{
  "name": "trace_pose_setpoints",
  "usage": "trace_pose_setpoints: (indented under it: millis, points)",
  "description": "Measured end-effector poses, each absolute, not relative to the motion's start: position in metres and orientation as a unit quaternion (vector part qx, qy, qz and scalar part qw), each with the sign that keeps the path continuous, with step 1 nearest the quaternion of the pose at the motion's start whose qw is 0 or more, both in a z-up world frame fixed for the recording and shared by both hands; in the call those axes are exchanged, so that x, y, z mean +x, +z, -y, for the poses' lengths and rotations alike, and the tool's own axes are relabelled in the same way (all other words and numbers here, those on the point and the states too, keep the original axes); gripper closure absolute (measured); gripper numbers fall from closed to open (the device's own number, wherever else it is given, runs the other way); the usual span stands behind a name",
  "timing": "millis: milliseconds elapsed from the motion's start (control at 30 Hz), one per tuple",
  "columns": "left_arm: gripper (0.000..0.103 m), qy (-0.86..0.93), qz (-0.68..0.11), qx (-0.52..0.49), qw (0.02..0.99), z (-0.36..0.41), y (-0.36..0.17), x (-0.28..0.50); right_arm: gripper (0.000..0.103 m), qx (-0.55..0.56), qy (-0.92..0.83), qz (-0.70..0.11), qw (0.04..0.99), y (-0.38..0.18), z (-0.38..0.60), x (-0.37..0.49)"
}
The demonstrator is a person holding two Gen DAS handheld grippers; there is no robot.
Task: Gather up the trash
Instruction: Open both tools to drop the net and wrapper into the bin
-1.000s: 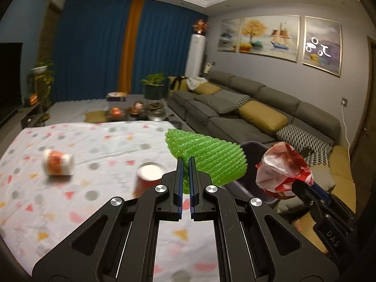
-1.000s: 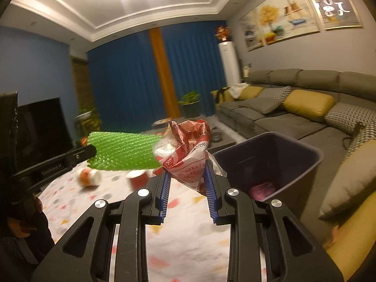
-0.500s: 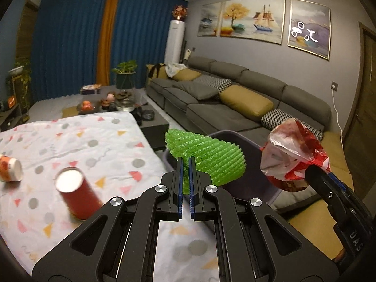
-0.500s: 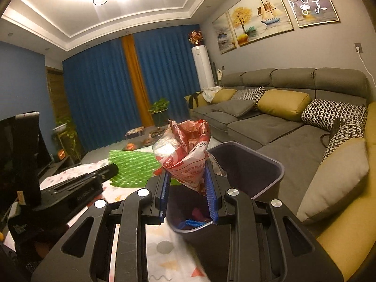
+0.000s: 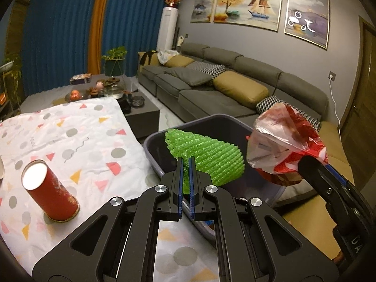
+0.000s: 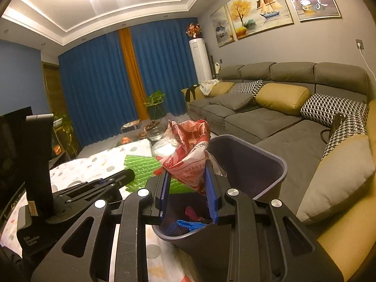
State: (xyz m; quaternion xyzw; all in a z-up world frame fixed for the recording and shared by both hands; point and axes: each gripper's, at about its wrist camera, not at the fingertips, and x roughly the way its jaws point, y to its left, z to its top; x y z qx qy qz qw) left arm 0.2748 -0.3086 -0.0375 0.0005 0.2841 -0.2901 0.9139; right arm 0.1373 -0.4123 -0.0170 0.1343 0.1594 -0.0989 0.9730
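Observation:
My left gripper (image 5: 185,162) is shut on a green foam net (image 5: 206,157) and holds it over the near rim of a dark grey bin (image 5: 152,150). My right gripper (image 6: 186,176) is shut on a crumpled red and white plastic bag (image 6: 188,150), held above the same bin (image 6: 279,164), which has some trash at its bottom. In the left wrist view the bag (image 5: 282,148) hangs at the right, over the bin's far side. The green net (image 6: 141,166) shows left of the bag in the right wrist view.
A red cylindrical can (image 5: 49,190) stands on the table with the patterned white cloth (image 5: 77,136), left of the bin. A long grey sofa (image 5: 235,89) with cushions runs along the right wall. A low coffee table (image 5: 141,110) with dishes lies beyond.
Both grippers have carried their loads rightward from over the table to above the bin. The red can has slid to the left of the view. Both grips are unchanged.

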Motion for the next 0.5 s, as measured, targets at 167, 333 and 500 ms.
trace_pose_setpoints:
  millis: [167,333,500]
  points:
    - [0.099,-0.302,-0.294,0.0,0.907,0.315,-0.044,0.279,0.074,0.135,-0.099,-0.167,0.972,-0.02,0.416,0.145]
    - [0.099,-0.322,-0.307,0.002,0.895,0.318,-0.051,0.283,0.074,0.136,-0.099,-0.177,0.97,-0.02,0.421,0.155]
    - [0.086,-0.33,-0.323,0.009,0.887,0.317,-0.06,0.285,0.074,0.138,-0.099,-0.184,0.968,-0.022,0.425,0.16]
